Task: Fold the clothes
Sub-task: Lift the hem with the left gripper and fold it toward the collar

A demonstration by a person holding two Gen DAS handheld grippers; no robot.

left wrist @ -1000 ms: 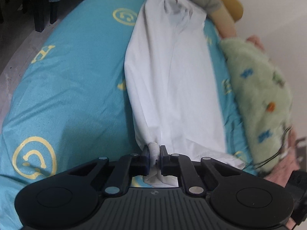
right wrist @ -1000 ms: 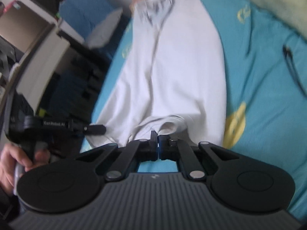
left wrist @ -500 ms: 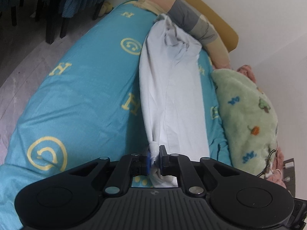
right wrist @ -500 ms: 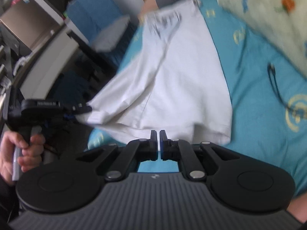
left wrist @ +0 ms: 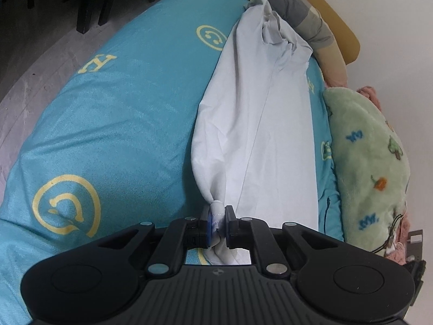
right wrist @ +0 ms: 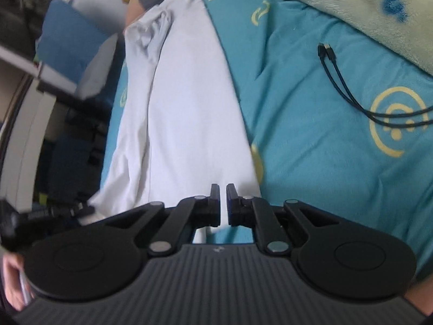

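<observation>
White garment [left wrist: 273, 135] stretched long, corner bunched.

We see a bed under a teal sheet [left wrist: 121, 113] printed with yellow smiley rings and letters. A fuzzy green blanket [left wrist: 368, 168] lies along its far edge, and a dark twin-plug cable [right wrist: 341, 78] rests just beside it.

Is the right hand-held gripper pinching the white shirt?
No, the right hand-held gripper shows an empty slit between its fingers, above the white shirt.
</observation>
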